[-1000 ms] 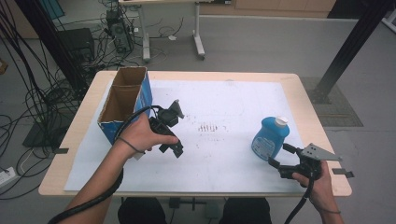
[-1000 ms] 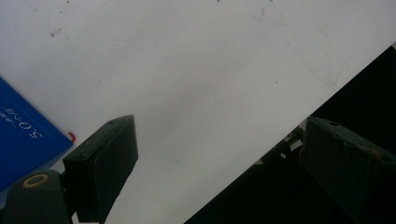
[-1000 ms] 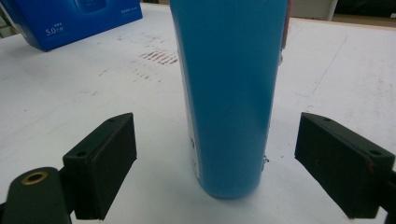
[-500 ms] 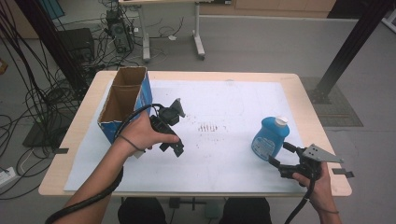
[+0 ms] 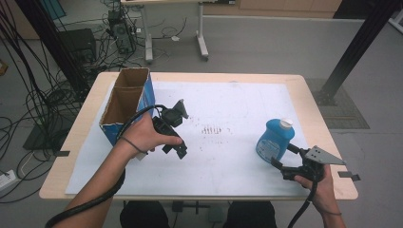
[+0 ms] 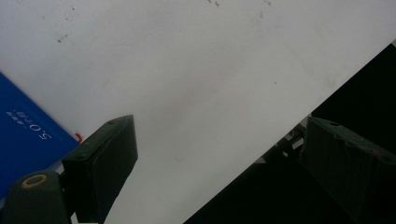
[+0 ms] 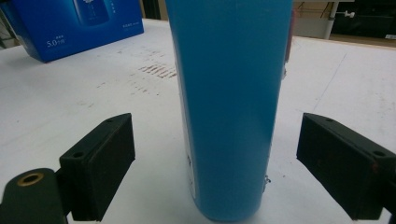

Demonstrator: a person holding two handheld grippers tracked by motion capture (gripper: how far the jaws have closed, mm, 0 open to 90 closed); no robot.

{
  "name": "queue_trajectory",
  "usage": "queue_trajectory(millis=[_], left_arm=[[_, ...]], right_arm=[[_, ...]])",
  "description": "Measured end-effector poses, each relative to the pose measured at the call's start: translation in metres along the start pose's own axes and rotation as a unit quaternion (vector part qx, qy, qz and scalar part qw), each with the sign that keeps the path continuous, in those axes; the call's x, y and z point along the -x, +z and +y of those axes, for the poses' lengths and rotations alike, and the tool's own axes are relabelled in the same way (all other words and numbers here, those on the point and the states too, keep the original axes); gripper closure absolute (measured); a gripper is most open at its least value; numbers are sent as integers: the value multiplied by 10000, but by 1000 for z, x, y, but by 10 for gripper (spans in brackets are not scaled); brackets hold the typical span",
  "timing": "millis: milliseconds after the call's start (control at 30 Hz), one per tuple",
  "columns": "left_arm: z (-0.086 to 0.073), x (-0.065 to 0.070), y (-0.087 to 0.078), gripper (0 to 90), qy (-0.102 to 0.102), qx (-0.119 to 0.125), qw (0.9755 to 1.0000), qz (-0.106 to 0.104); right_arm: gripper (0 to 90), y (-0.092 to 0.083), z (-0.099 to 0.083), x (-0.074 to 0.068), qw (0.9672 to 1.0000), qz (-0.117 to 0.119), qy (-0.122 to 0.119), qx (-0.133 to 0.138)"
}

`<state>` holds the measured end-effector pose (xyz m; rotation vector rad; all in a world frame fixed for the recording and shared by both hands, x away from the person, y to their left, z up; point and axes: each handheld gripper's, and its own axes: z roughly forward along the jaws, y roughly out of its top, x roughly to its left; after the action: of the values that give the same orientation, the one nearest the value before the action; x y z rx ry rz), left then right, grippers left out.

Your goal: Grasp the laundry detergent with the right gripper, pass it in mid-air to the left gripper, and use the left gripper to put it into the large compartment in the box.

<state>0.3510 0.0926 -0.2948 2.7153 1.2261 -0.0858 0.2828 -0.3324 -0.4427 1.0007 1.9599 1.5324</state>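
One bottle (image 5: 274,140), blue, upright near table (image 5: 313,102) right edge, between spread, untouching pads of right tool (image 5: 284,160). One box (image 5: 127,103) near left edge. Left tool (image 5: 182,153) open, empty.

A big white sheet (image 5: 223,142) covers most of a light wooden table (image 5: 313,99). Near the middle of the sheet there is a small patch of reddish marks (image 5: 211,129). A cardboard box (image 5: 127,102) stands on the left part of the table. It is blue on the outside and brown on the inside, its top is open, and it looks split into two parts. Some white writing is on its blue side. On the grey floor to the left lie lots of black cables (image 5: 43,102). Behind the table stands another table with white legs (image 5: 202,33). A black post (image 5: 354,47) leans on the right.
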Motion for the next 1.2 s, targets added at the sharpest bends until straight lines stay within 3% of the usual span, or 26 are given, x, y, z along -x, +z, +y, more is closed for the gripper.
queue_trajectory(millis=[1200], left_arm=[[1, 1, 2, 114, 52, 41, 10000, -35]], right_arm=[[105, 33, 8, 6, 9997, -18, -179, 190]])
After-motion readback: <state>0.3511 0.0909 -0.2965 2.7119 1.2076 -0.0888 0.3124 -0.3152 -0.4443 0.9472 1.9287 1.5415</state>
